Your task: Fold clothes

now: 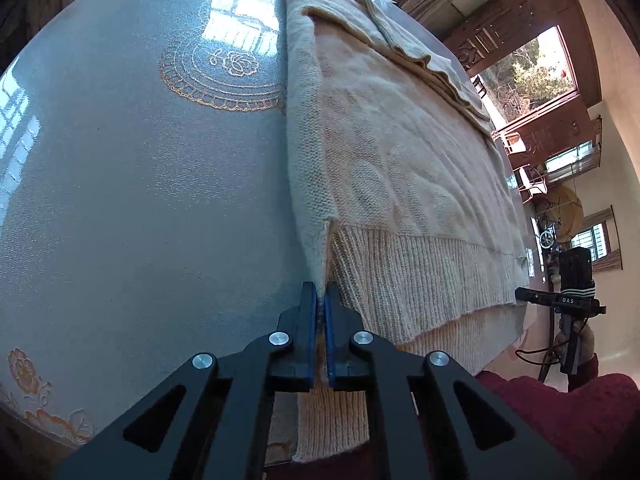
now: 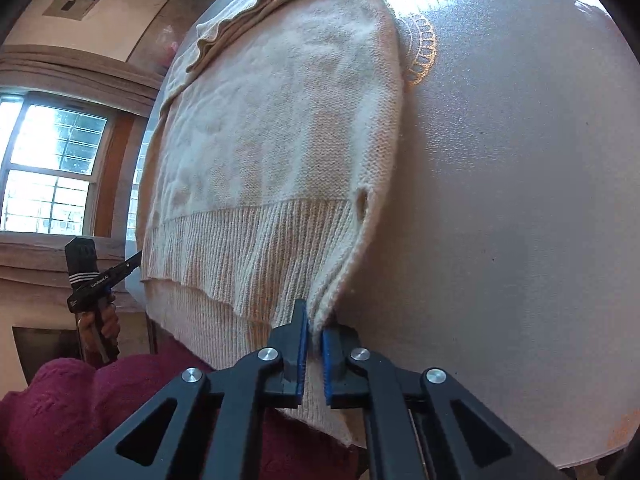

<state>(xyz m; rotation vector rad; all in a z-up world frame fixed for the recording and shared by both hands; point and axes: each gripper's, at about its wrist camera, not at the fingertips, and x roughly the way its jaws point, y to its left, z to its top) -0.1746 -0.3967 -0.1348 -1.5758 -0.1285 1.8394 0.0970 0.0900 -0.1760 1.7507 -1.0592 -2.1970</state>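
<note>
Left gripper (image 1: 320, 300), lower centre of the left wrist view: blue pads pressed together on a pinched-up edge of the cream knitted sweater (image 1: 400, 160), at the left corner of its ribbed hem (image 1: 420, 280). To the left of the gripper lies the pale surface (image 1: 140, 200), bearing an embroidered round motif (image 1: 224, 76) at upper centre-left and a floral motif (image 1: 36, 392) at lower left. The sweater fills the centre and right of this view, spread flat, with a folded part (image 1: 420, 52) along its upper right. At the far right, the other gripper appears small, held by a hand (image 1: 584, 340); a dark red sleeve (image 1: 560, 408) occupies the lower right corner.

Right gripper (image 2: 314, 320), lower centre of the right wrist view: pads closed on the sweater's hem at its right corner, the fabric drawn up into a ridge between them. A window (image 2: 52, 168) is at the left edge; the sweater occupies the centre, the bare surface the right.
</note>
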